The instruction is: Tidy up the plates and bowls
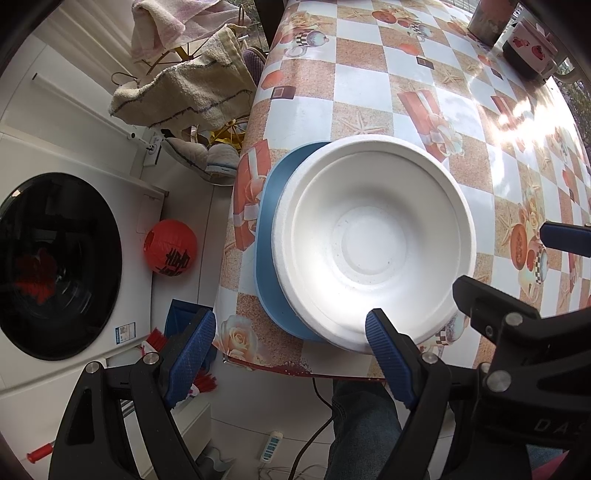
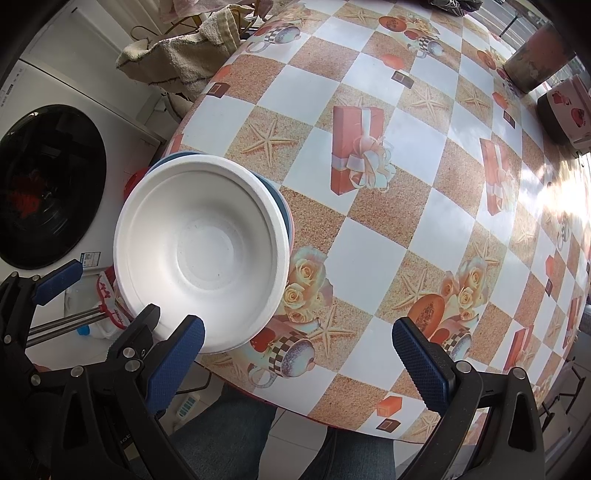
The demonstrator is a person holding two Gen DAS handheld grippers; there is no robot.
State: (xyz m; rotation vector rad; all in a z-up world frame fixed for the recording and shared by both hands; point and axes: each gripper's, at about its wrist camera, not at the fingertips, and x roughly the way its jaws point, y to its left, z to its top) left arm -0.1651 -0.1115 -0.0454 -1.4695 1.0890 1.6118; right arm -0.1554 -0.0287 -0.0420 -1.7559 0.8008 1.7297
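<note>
Both grippers, L (image 1: 291, 354) & R (image 2: 299, 354), point down, jaws apart, over table (image 2: 369, 258).

white bowls: one (image 1: 373, 240)
blue plates: one, under the bowl (image 1: 271, 236)
grippers: two, left (image 1: 291, 354) and right (image 2: 299, 354)
red lanterns: one (image 1: 170, 247)
washing machines: one (image 1: 74, 266)
towels: two (image 1: 184, 96), (image 1: 166, 26)

Both wrists overhead, facing down — bowl (image 1: 373, 240) shared

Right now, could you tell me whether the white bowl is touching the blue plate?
Touching: in the left wrist view the white bowl sits directly on the blue plate, whose rim shows beneath it.
</note>
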